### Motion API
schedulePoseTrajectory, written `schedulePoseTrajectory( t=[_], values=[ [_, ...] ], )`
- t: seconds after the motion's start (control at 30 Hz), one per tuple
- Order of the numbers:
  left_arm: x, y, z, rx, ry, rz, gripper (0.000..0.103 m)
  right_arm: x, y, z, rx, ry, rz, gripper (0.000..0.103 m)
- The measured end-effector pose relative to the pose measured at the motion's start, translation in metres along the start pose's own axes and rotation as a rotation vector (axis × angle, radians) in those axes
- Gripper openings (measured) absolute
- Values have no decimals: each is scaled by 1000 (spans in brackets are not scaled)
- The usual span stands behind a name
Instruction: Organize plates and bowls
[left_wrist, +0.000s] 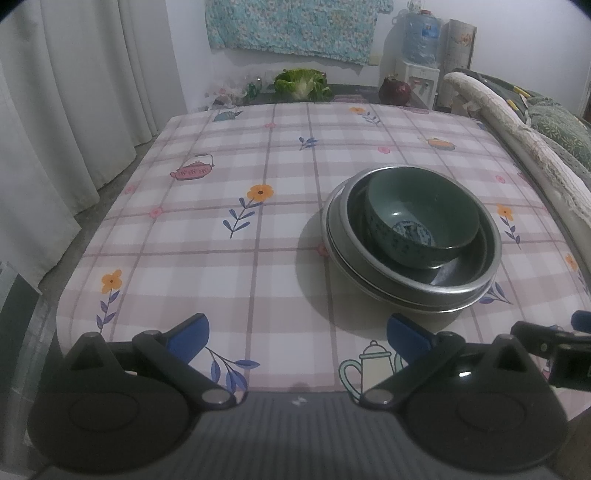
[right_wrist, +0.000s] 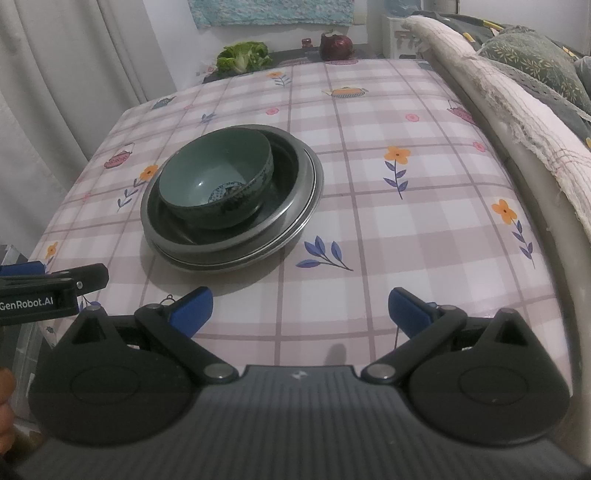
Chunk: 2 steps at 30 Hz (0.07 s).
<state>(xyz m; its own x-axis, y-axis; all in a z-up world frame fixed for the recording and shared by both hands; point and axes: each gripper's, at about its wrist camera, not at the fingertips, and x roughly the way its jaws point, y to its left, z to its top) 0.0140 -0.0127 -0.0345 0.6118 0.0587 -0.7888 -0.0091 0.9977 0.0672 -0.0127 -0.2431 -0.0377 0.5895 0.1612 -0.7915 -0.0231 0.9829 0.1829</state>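
Note:
A green ceramic bowl (left_wrist: 421, 218) sits tilted inside a stack of steel plates (left_wrist: 410, 284) on the checked tablecloth. The bowl (right_wrist: 216, 181) and the plates (right_wrist: 295, 218) also show in the right wrist view. My left gripper (left_wrist: 297, 332) is open and empty, near the table's front edge, left of and nearer than the stack. My right gripper (right_wrist: 299, 306) is open and empty, nearer than the stack and to its right. Each gripper shows at the edge of the other's view: the right one (left_wrist: 554, 339), the left one (right_wrist: 44, 291).
The table (left_wrist: 221, 229) carries a pink checked cloth with flowers and teapots. White curtains (left_wrist: 66, 110) hang at the left. A sofa arm with a lace cover (right_wrist: 517, 110) runs along the right. A cabbage (left_wrist: 301, 83) and a dark red vegetable (left_wrist: 395, 90) lie beyond the far edge.

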Motion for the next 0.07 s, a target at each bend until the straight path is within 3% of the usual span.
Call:
schedulePoseTrajectory(
  t=[0.07],
  values=[
    [-1, -1, 0, 0, -2, 2, 103, 0, 0, 0, 0, 0, 0, 102]
  ],
)
